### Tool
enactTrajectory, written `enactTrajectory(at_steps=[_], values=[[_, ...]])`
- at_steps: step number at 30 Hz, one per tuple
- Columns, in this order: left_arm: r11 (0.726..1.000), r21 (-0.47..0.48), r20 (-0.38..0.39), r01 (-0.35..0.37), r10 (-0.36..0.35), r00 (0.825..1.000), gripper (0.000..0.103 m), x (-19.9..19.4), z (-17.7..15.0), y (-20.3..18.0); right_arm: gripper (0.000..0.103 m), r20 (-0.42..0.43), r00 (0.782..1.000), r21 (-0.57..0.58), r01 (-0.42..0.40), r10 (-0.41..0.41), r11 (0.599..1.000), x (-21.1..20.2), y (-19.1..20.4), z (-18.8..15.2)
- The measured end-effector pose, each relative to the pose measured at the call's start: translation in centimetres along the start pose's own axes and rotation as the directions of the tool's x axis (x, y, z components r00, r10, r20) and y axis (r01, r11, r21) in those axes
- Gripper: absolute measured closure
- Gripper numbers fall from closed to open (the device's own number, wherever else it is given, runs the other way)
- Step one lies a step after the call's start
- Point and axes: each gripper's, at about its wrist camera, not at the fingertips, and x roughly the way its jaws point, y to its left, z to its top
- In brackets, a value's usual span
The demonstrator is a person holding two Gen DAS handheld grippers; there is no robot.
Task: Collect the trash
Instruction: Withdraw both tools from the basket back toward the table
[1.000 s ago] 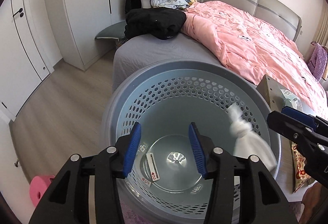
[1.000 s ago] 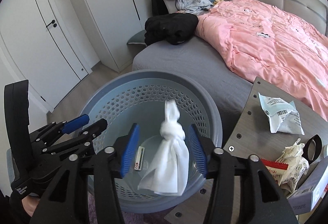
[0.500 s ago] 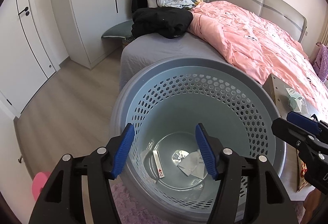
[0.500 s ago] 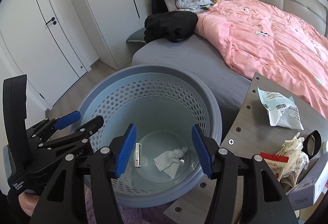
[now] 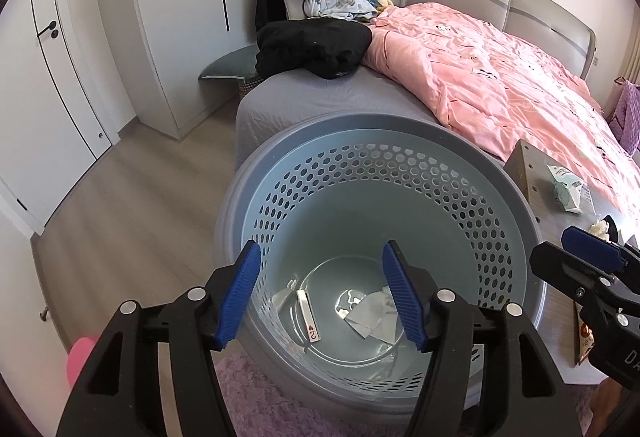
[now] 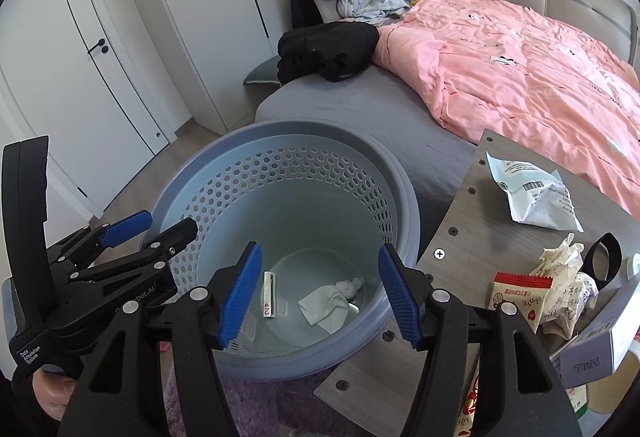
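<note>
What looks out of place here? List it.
A playing card lies at the bottom of the basket beside the knotted tissue, odd among trash. More litter sits on the side table: a torn pale packet, crumpled paper and a red snack wrapper.

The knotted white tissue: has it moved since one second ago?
Yes. The knotted white tissue dropped from between the right tongs to the basket floor, beside the playing card.
</note>
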Motion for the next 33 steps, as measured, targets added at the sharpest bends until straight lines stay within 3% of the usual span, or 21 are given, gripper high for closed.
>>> enactTrajectory(at_steps=[15,23,33], values=[[0.998,0.050,0.012,0.043,-0.044,0.999,0.037,-2.3,-1.2,-2.9,0.033,0.042,0.998,0.056,0.037,-0.039,0.998,-3.8,-2.3,-2.7],[0.992,0.094,0.015,0.088,-0.090,0.996,0.035,-3.4,-1.9,-5.5,0.026,0.088,0.988,0.124,0.118,-0.129,0.985,-8.0,-5.7,-5.0],[0.970,0.180,-0.015,0.163,-0.163,0.987,0.035,-4.2,-3.6,-10.6,0.025,0.079,0.963,0.236,0.232,-0.256,0.944,-12.4,-11.4,-9.4]])
